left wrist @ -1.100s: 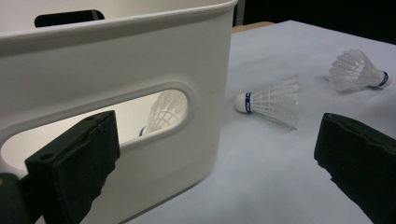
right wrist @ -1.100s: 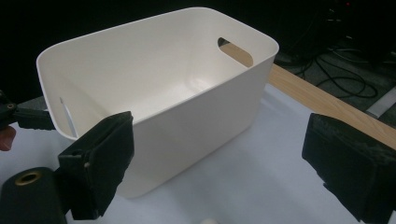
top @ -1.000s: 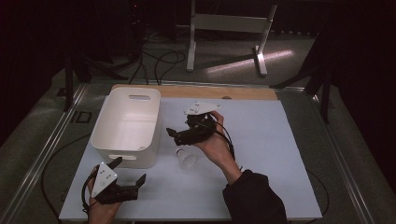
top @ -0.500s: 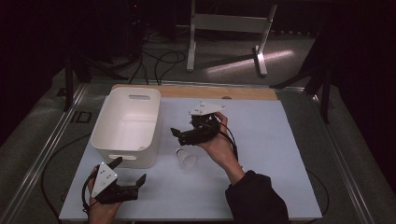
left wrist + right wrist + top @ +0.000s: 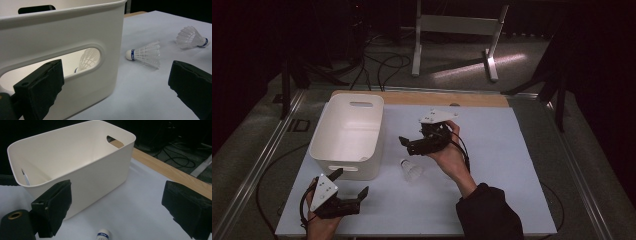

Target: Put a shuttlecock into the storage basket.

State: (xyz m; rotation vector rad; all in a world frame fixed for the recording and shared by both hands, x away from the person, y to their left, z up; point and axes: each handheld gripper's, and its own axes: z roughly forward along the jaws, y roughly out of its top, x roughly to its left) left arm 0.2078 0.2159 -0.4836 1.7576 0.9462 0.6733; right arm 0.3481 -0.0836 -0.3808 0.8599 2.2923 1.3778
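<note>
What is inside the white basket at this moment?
Through the handle slot of the white basket, the left gripper view shows one shuttlecock inside. The basket's walls cover most of the floor, so I cannot tell whether more lie there.

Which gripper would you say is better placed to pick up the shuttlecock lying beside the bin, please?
Right. The right gripper hangs open almost directly above the shuttlecock by the bin; the left gripper sits farther off at the table's near edge.

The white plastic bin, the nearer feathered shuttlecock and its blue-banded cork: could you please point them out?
white plastic bin (image 5: 75, 27), left gripper view, near side wall.
nearer feathered shuttlecock (image 5: 148, 53), left gripper view, feather skirt.
blue-banded cork (image 5: 130, 54), left gripper view, rounded tip.
</note>
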